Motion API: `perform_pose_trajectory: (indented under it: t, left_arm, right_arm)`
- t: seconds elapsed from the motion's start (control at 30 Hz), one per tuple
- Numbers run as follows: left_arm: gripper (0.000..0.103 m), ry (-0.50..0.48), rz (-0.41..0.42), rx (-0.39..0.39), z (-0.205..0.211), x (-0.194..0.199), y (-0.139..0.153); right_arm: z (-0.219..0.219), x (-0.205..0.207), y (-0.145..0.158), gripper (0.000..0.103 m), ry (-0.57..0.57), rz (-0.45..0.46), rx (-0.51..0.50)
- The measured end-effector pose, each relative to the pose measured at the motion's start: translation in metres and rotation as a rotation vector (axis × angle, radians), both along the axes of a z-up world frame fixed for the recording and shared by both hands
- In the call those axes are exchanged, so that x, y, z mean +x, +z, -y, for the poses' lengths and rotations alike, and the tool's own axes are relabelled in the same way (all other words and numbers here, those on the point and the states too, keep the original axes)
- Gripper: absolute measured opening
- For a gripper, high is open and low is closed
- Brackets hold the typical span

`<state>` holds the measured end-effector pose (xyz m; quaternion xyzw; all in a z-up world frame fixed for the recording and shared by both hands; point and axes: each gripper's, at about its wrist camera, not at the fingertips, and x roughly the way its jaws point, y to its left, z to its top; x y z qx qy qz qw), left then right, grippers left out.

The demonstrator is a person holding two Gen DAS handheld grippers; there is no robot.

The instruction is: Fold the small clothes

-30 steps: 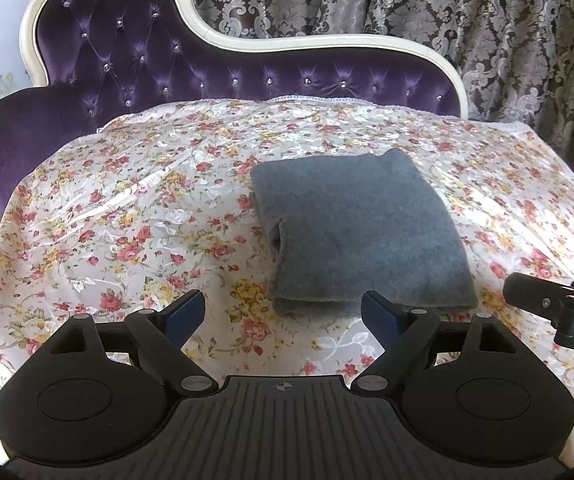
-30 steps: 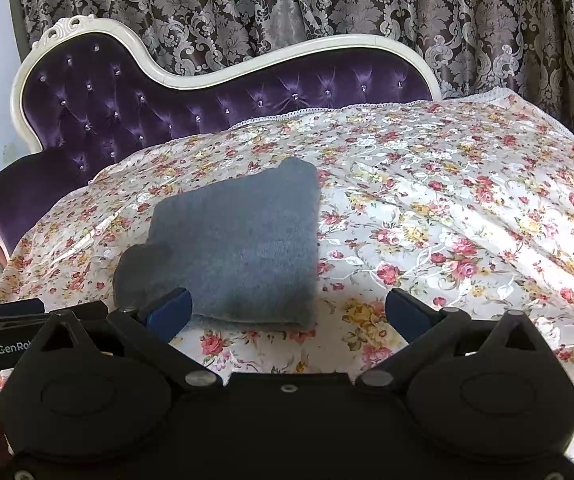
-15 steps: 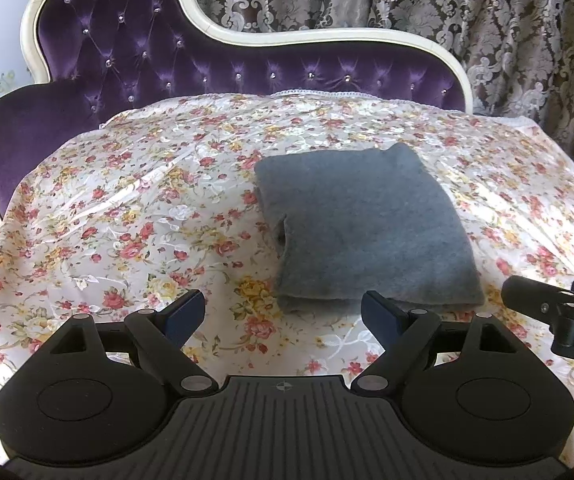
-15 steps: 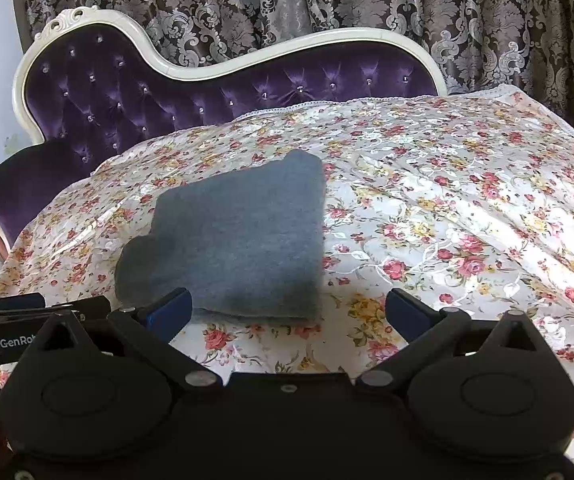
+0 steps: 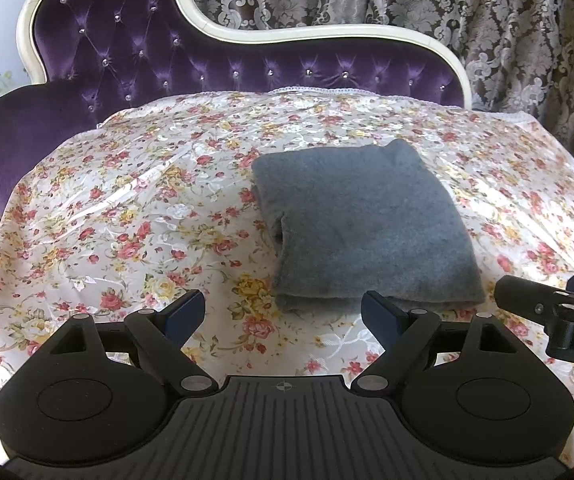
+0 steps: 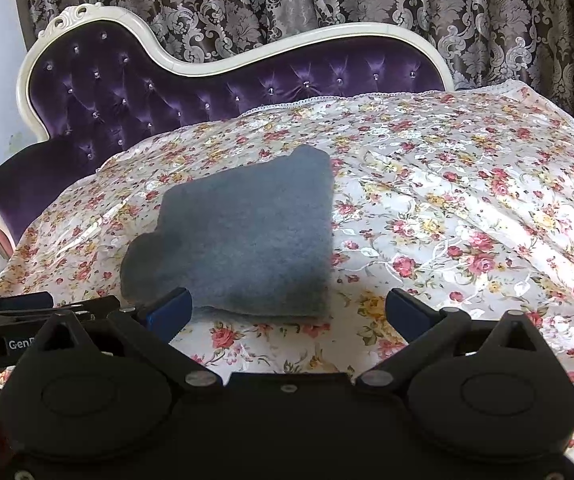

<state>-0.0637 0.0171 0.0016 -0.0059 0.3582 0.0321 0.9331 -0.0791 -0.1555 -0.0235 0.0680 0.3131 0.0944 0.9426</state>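
No containers on my feeds, just the floral sheet [image 5: 135, 216] over the purple sofa [image 5: 135, 52]. The grey garment [image 5: 367, 224] lies folded into a thick rectangle mid-sheet, layered edges showing at its near end. My left gripper [image 5: 283, 314] and right gripper [image 6: 287, 312] both hang released, fingers spread, nothing between them, just short of the cloth. The right gripper's body is cut off at the left feed's edge.

Two wrist views, side by side, angled down, sharing grey cloth [image 5: 367, 224], sofa [image 6: 207, 92]
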Motion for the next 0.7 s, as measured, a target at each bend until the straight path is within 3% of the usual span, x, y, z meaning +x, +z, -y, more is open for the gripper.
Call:
perform_pose_trajectory:
  t: [0.7]
  left_arm:
    - [0.085,-0.008,-0.006,0.005,0.0025,0.0009,-0.0015]
  right_arm:
    - [-0.0022,0.0017,-0.0038,0.102,0.008,-0.013,0.012]
